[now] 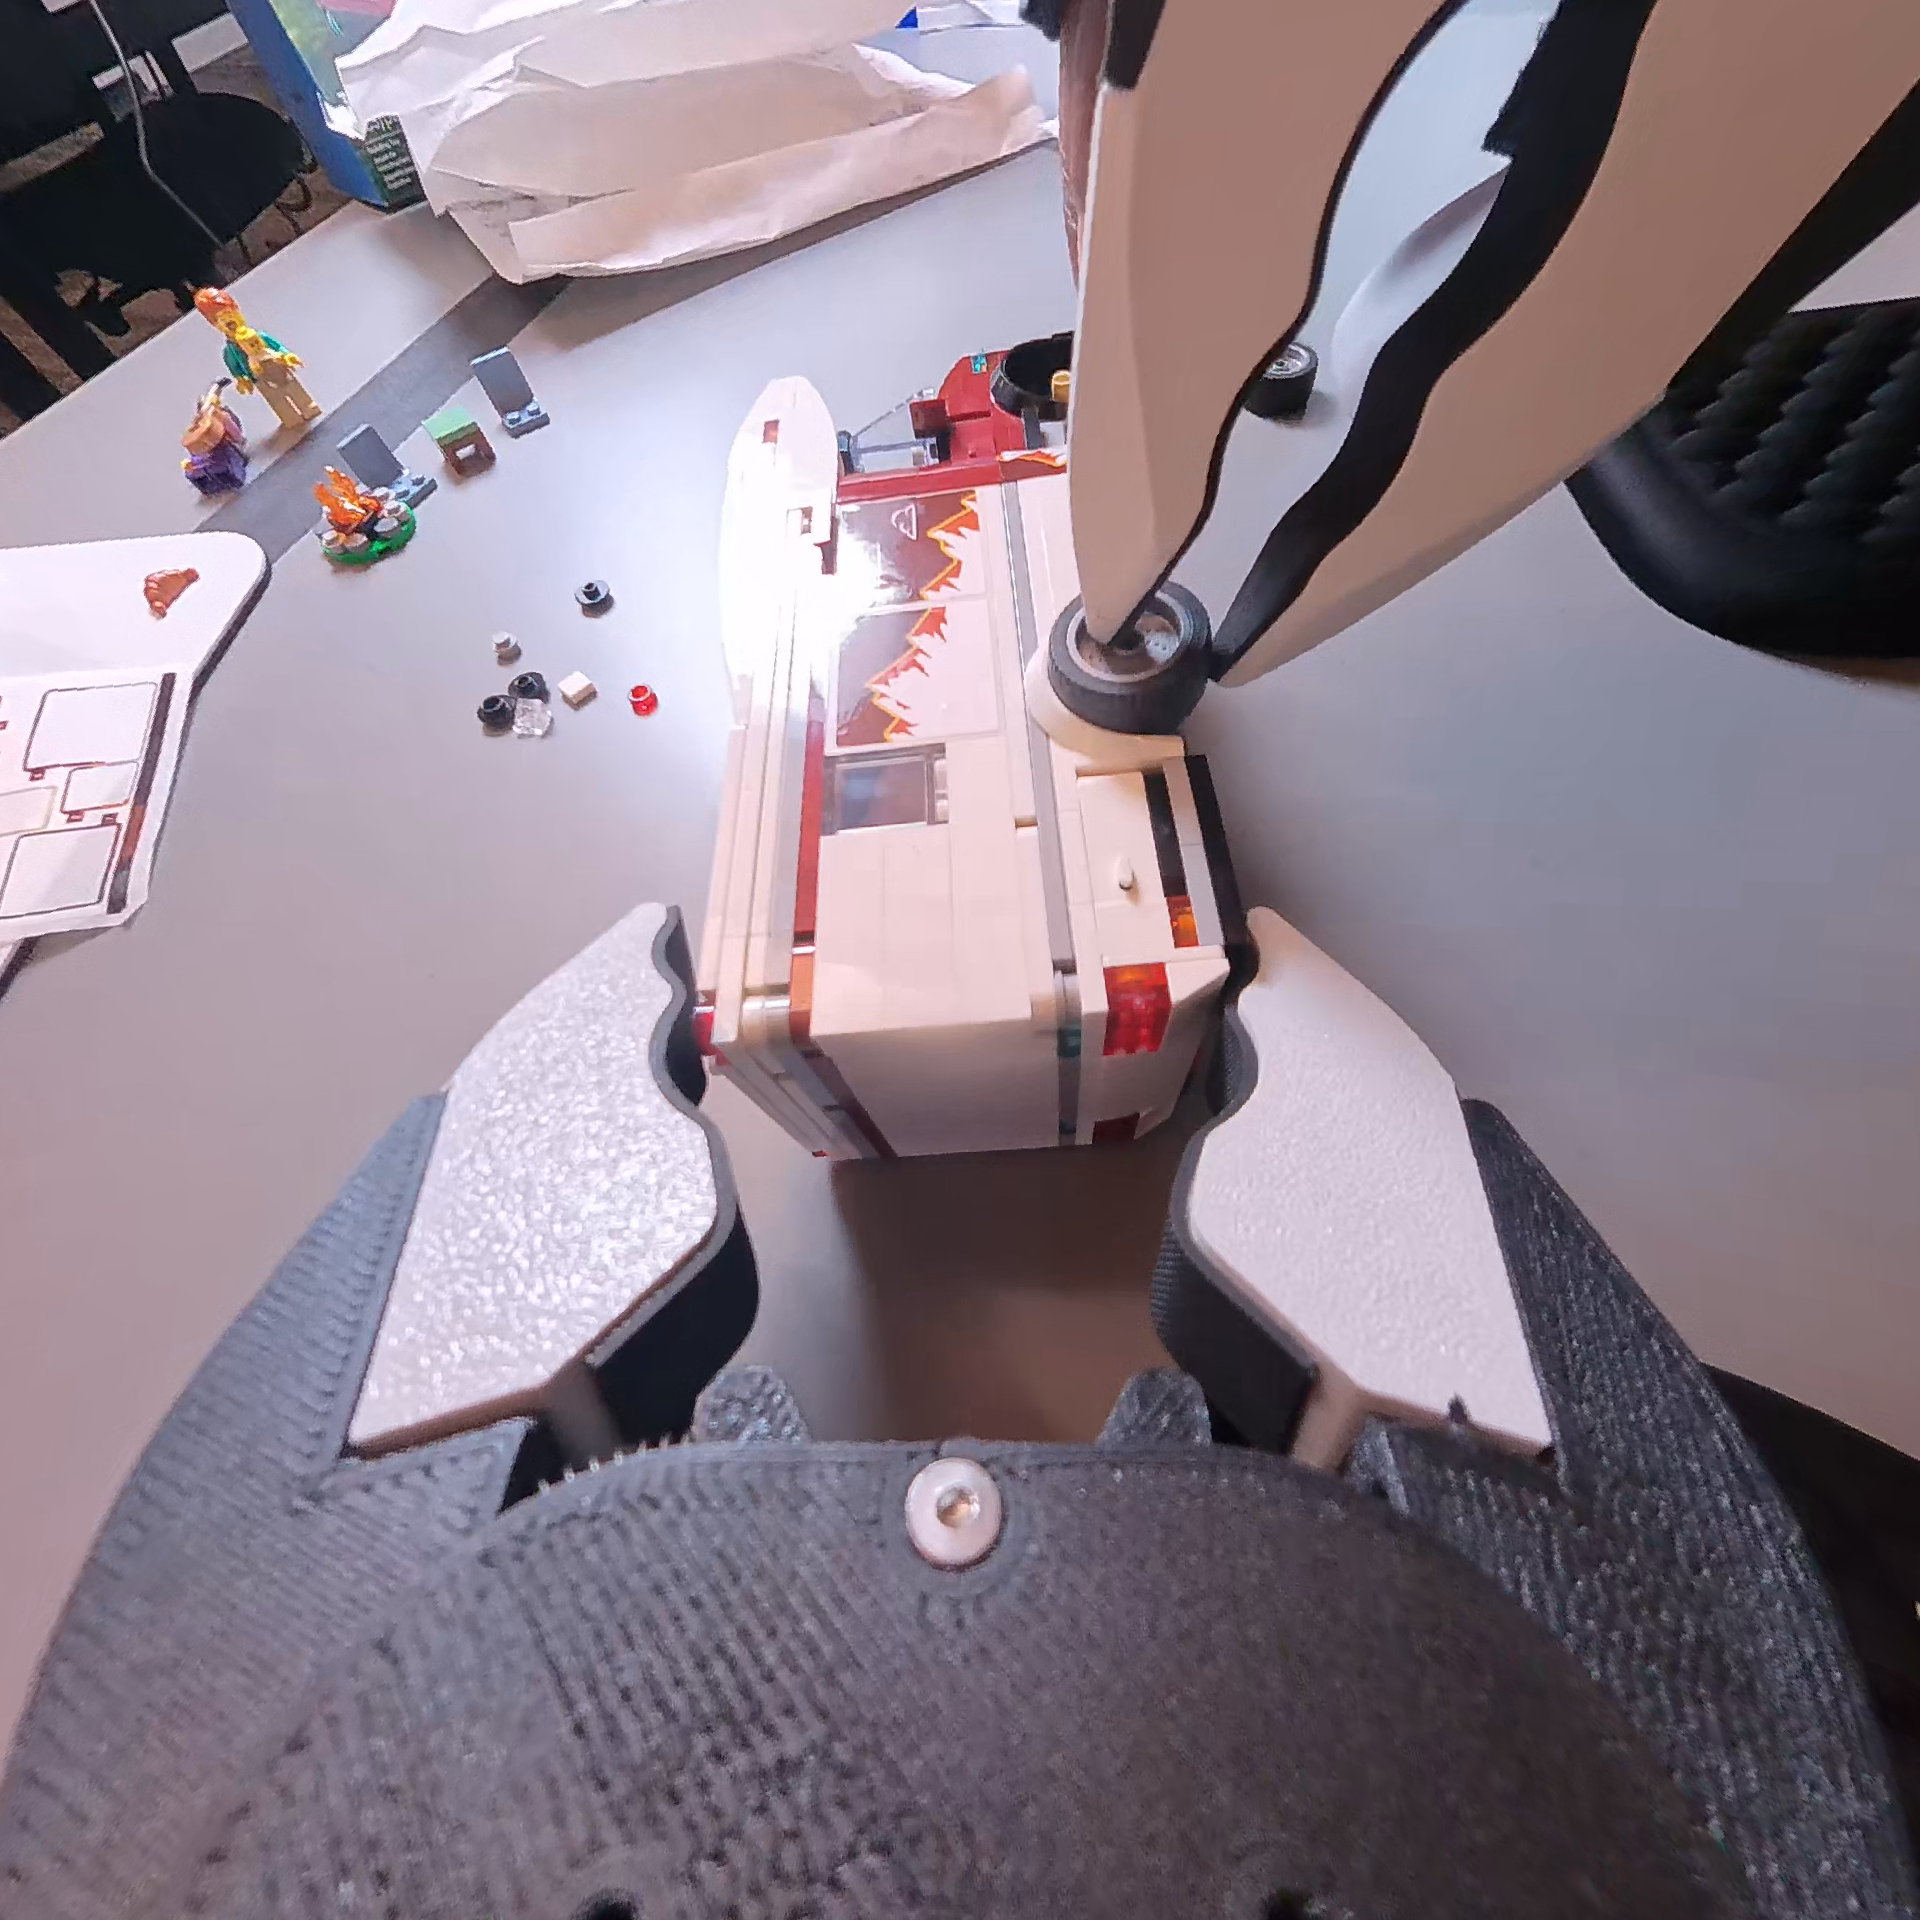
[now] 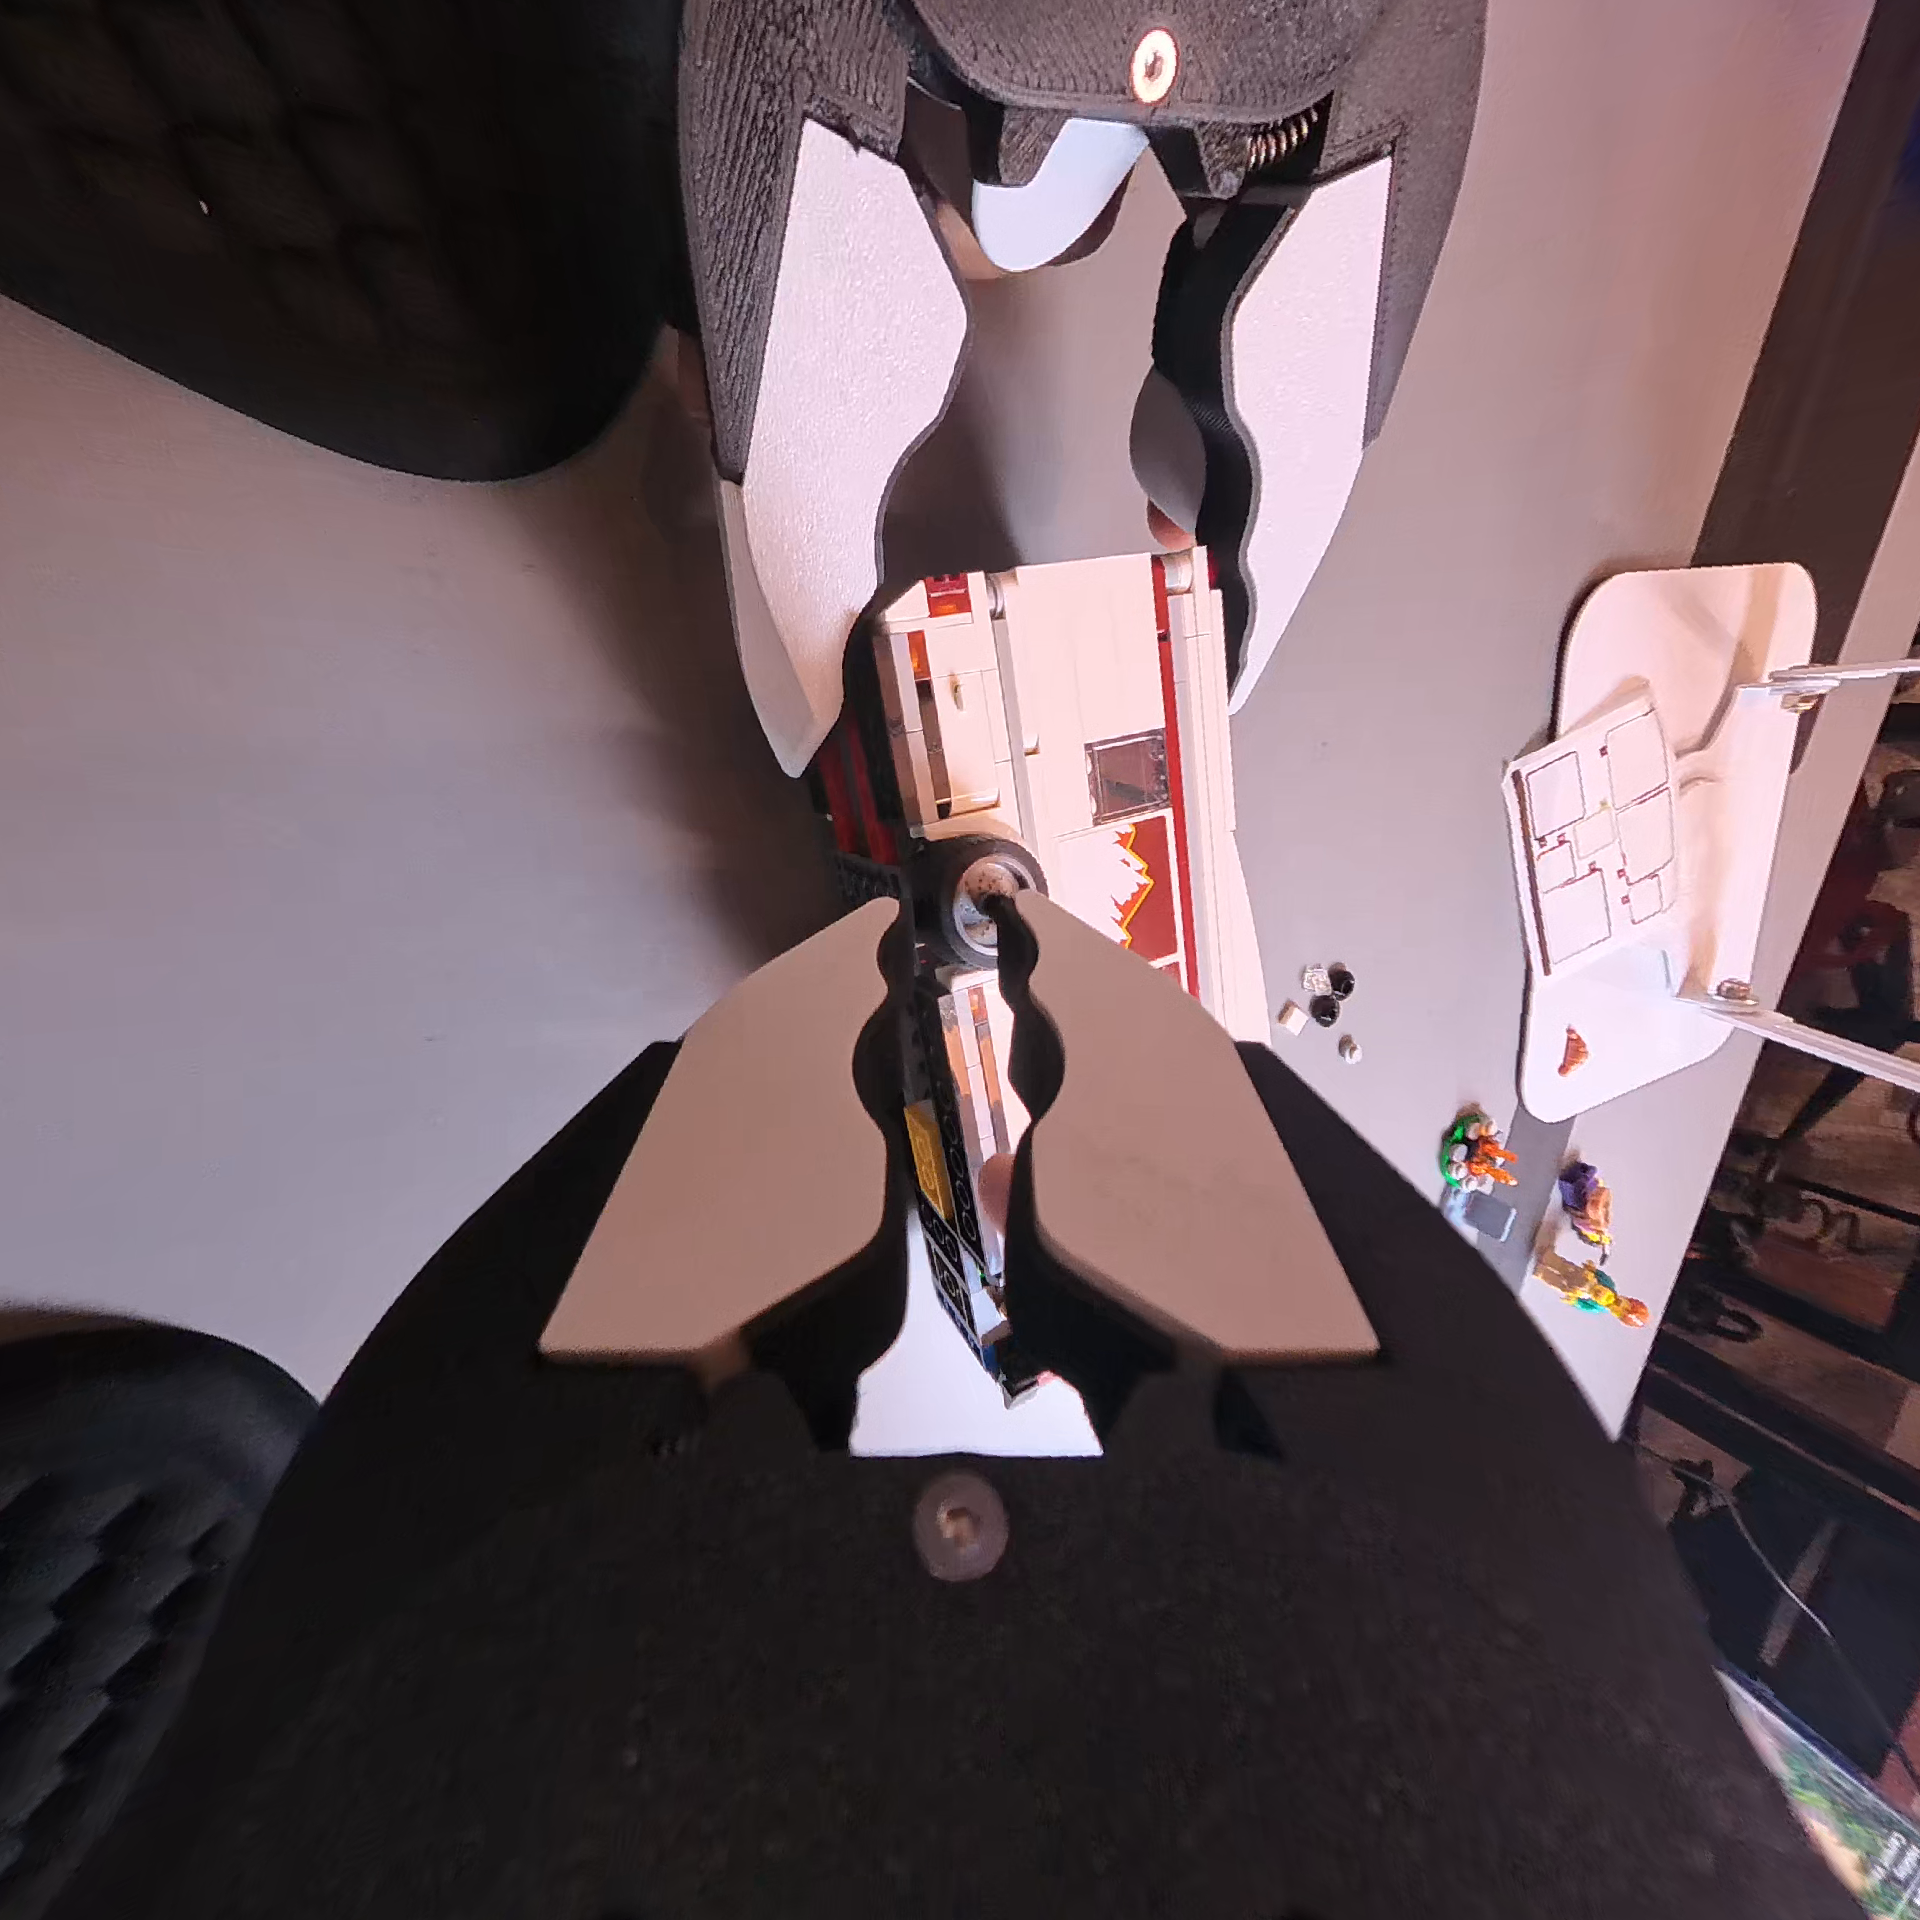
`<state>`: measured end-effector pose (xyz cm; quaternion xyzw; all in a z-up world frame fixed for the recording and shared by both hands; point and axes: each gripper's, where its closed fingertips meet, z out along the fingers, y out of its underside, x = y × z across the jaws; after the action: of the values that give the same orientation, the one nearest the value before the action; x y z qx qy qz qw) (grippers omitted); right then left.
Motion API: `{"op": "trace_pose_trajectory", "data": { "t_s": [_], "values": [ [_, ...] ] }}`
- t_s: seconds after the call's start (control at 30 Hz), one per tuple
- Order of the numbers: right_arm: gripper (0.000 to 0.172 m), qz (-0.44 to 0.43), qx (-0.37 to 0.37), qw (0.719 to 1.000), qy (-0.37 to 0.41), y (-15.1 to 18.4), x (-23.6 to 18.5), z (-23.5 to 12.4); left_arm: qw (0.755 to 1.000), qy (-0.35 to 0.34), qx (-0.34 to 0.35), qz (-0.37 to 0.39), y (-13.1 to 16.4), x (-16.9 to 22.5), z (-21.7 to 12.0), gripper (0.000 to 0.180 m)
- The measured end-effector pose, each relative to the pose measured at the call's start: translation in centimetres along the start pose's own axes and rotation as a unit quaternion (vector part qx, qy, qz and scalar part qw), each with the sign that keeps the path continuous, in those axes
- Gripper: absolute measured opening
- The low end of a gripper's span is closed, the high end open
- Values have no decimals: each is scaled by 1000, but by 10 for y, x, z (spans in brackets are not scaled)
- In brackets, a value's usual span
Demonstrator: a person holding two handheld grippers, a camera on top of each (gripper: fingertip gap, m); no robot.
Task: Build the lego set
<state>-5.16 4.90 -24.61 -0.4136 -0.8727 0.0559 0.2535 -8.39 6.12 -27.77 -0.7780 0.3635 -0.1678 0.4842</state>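
You are working in an office-type room. The work surface is a plain grey table (image 1: 343, 935), and black mesh office chairs (image 1: 1787, 468) stand at its edge. Dark seating and a cable (image 1: 145, 125) occupy the background. Crumpled white paper (image 1: 665, 135), a printed sheet (image 1: 73, 790) and loose toy bricks (image 1: 577, 689) lie on the table.

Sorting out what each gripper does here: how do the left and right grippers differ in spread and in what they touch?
The left gripper is spread wide, clamping the camper model's rear end; the right gripper is nearly closed around the model's wheel. The left reaches along the table; the right points steeply down. Both have white fingers with black pads.
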Motion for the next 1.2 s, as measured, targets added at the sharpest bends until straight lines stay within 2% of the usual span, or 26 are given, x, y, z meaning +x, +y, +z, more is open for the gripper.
{"op": "trace_pose_trajectory", "data": {
  "t_s": [0.03, 0.4, 0.53, 0.6, 0.67, 0.8, 0.87, 0.97, 1.2],
  "values": [
    [15, 2, -1, 1000, -3, 0, 0, 0, 1000, 0, 1, 1, 0, 0, 0, 97],
    [15, -42, -13, 998, 45, 3, -2, 5, 1000, 4, 0, -8, 1, 0, 0, 97],
    [22, 54, 71, 996, 30, 2, 12, -22, 1000, 12, 5, -7, 2, -1, -1, 97],
    [22, 105, 84, 990, 43, 25, 26, -44, 1000, 17, 4, -2, 2, -2, -3, 97],
    [22, 150, 63, 986, 35, 66, 26, -56, 1000, 20, 6, 4, 3, -3, -4, 97],
    [22, 221, -48, 974, -25, 169, -15, -54, 999, 31, 9, 16, 3, -4, -7, 97],
    [24, 249, -70, 965, -50, 198, -38, -51, 999, 34, 12, 20, 4, -4, -7, 97],
    [26, 260, -57, 962, -55, 207, -57, -45, 999, 38, 16, 32, 3, -5, -9, 97],
    [27, 252, -58, 964, -58, 212, -64, -25, 998, 39, 23, 37, 7, -15, -17, 95]
  ]
}}
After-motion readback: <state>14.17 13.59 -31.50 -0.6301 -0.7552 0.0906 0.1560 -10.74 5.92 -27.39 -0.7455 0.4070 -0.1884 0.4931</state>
